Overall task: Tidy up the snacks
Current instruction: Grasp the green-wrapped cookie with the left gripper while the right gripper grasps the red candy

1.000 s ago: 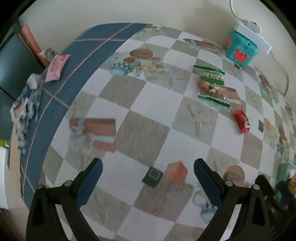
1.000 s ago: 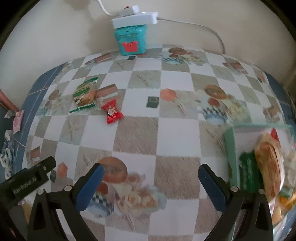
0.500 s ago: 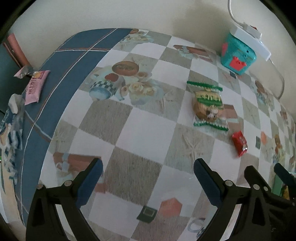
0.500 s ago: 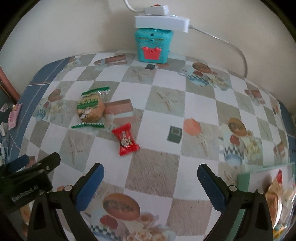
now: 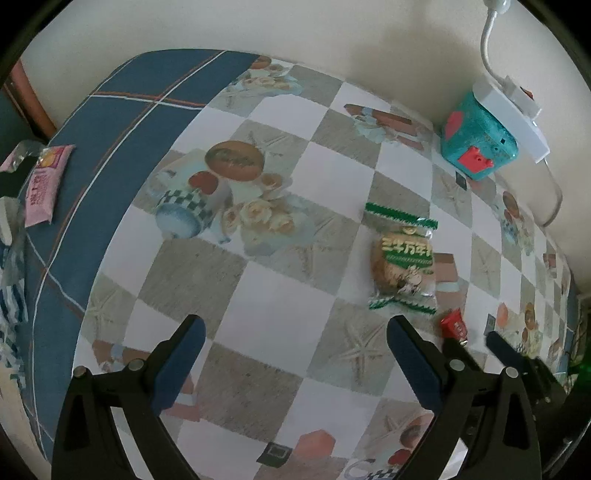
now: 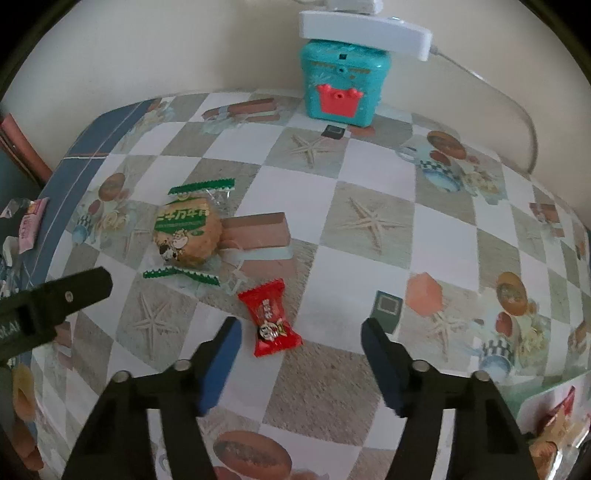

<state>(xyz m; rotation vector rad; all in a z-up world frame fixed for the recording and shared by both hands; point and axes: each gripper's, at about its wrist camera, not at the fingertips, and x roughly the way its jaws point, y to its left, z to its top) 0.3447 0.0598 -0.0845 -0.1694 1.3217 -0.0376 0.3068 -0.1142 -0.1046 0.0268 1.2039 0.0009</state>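
Note:
A red-wrapped candy (image 6: 271, 321) lies on the checked tablecloth (image 6: 369, 258), just inside the left fingertip of my right gripper (image 6: 299, 339). Its jaws are closing, and the pads stand clear of the wrapper. A round cake in a green-edged wrapper (image 6: 186, 232) lies to the candy's upper left. In the left wrist view the same cake (image 5: 402, 260) sits ahead and right of my left gripper (image 5: 295, 328), which is open over bare cloth. The candy (image 5: 455, 326) shows beside its right finger.
A teal toy box (image 6: 343, 85) with a white power strip (image 6: 365, 31) on top stands against the back wall. A pale green tray (image 6: 532, 402) holding snacks is at the lower right. A pink packet (image 5: 42, 184) lies on the blue cloth border at the left.
Both grippers have moved toward the cake and the candy. The right jaws have narrowed from wide open, and the candy now lies between its fingertips. The left jaws stay wide.

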